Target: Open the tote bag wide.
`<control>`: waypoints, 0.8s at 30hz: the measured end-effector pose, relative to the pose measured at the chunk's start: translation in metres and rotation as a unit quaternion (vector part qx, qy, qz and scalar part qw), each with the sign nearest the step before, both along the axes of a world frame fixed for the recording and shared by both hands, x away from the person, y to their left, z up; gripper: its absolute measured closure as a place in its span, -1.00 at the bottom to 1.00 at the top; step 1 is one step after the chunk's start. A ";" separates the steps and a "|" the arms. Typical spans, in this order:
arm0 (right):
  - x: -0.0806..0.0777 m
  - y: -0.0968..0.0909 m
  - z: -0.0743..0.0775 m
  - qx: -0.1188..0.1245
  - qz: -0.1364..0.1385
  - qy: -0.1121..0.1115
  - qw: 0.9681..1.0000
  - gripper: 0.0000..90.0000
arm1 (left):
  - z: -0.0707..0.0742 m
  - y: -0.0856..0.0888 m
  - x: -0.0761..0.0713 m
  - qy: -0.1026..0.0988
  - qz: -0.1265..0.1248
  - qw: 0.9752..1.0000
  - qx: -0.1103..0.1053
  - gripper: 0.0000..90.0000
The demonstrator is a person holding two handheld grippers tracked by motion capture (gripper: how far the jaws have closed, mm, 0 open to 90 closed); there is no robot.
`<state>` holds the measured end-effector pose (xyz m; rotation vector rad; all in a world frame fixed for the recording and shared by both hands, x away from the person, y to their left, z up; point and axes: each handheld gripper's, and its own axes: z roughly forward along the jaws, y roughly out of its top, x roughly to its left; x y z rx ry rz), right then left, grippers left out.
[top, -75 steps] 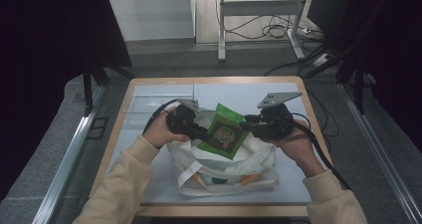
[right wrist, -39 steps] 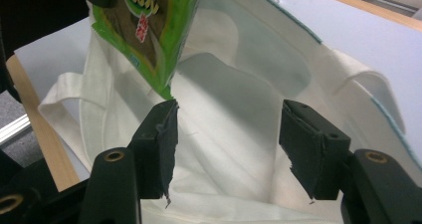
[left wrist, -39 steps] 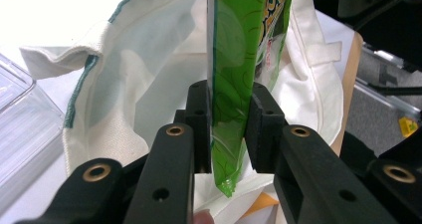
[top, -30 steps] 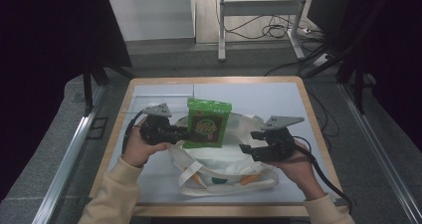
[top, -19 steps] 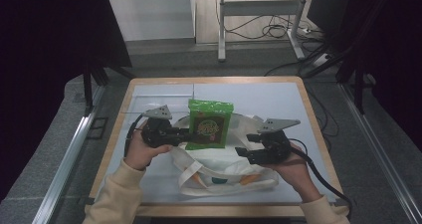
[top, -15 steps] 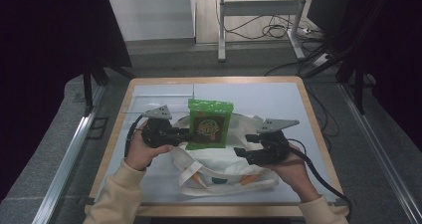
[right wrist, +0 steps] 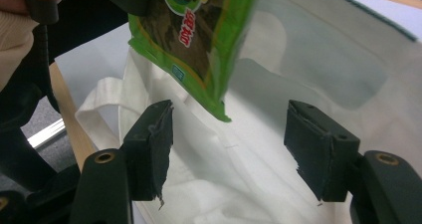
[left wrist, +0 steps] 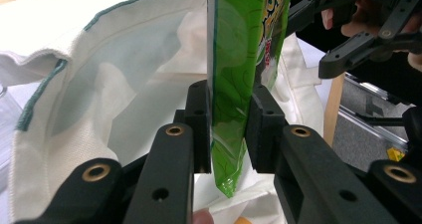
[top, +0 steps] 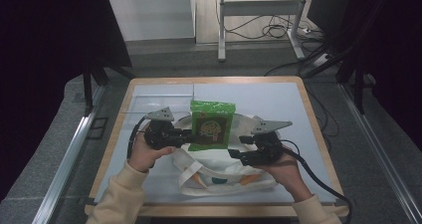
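High view: green snack packet [top: 212, 126] is gripped upright by left gripper [top: 186, 136], released by right gripper [top: 234, 154], now spread empty beside white tote bag [top: 224, 176], ready for bagging.

The green snack packet [top: 213, 127] carries the only print in the scene, and little of it can be read. In the high view its front shows a dark panel with a round, light-coloured emblem, the lettering too small to make out. In the right gripper view the packet [right wrist: 194, 35] shows large pale rounded letters cut off by the top edge, a short line of red characters on the dark panel, not legible, and a small blue-green mark near its lower edge. In the left gripper view the packet [left wrist: 239, 59] shows part of big yellow letters and small red print, seen edge-on and unreadable.
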<state>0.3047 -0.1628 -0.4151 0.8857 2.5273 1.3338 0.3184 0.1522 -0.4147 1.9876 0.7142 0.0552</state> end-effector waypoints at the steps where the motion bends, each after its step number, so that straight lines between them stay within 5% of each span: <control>1: 0.001 0.001 -0.001 0.002 0.001 0.001 1.000 -0.20 | 0.000 -0.001 0.000 0.002 -0.003 1.000 -0.003 0.66; 16: 0.012 0.012 -0.014 0.016 0.012 0.014 1.000 -0.17 | -0.003 -0.008 -0.001 -0.003 -0.015 1.000 -0.008 0.66; 24: 0.017 0.016 -0.018 0.025 0.030 0.017 0.999 0.03 | -0.005 -0.013 0.000 0.002 -0.024 1.000 -0.012 0.66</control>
